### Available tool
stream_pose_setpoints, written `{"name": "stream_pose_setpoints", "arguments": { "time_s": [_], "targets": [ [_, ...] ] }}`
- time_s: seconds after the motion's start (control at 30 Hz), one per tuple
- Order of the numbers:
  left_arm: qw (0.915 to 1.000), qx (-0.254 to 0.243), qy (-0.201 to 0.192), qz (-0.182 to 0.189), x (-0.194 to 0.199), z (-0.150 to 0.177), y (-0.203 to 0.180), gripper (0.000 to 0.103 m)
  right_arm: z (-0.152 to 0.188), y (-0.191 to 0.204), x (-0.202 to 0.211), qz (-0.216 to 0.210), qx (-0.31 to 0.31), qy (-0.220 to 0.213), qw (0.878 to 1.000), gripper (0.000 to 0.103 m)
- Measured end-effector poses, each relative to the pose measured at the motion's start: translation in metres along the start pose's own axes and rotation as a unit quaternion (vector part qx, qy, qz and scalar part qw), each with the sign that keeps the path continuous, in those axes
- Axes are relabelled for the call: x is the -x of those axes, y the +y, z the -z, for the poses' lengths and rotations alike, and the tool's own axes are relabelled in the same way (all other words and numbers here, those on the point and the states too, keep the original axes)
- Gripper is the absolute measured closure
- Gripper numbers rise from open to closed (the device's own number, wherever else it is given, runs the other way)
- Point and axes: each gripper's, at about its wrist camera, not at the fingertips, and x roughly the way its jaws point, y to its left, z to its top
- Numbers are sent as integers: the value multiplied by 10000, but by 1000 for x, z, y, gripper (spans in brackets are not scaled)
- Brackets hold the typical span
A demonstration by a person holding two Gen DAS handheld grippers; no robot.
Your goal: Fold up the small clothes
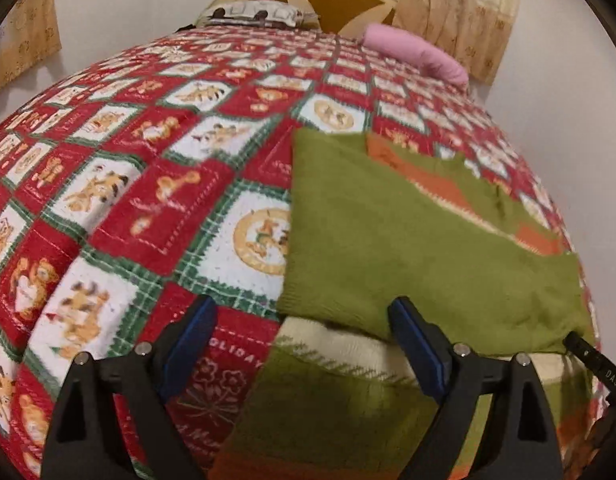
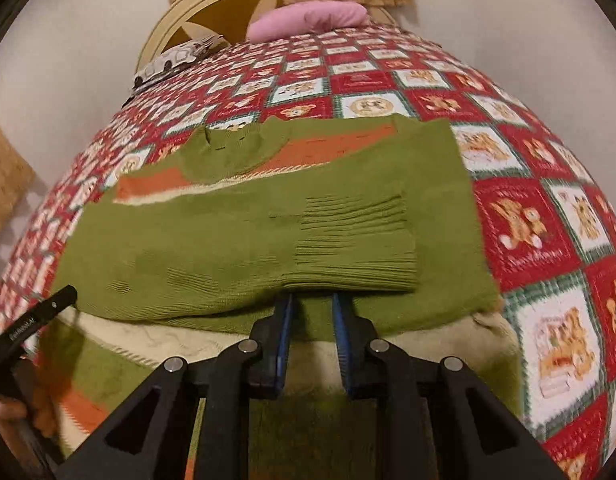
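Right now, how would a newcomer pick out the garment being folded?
Start from the bed with the red, white and green Christmas quilt. On its near end lies a green knit sweater, folded over, with orange and cream bands and a ribbed cuff on top. Unlike the pink pillow by the headboard, it lies flat.

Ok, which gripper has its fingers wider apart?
The left gripper: its jaws stand far apart at the green sweater's edge. The right gripper shows only a narrow gap, tips hidden under the ribbed cuff.

Olive-green sweater (image 2: 244, 236) with orange and cream bands, red-white-green teddy-bear patchwork quilt (image 1: 148, 200), pink pillow (image 2: 308, 20)
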Motion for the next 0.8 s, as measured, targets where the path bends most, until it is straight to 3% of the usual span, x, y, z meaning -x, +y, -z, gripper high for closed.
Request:
{"name": "stream_pose_setpoints", "arguments": {
  "time_s": [0.13,0.27,0.3,0.53,0.8],
  "targets": [
    [9965,-683,-468,98,41,15,8,11,9,-24,64,-177,-389,-641,9970,82],
    [9891,-1052,-590,841,83,42,34,9,43,-51,133,23,-342,-1062,9938,59],
    [9872,-1122,-596,963,91,46,40,9,55,-57,147,123,-289,-1108,9933,58],
    [9782,-1277,-358,1595,135,99,71,9,131,-80,190,594,94,-600,9964,58],
    [9717,-1593,124,1741,153,153,80,11,199,-78,195,239,176,72,9995,58]
  ]
}}
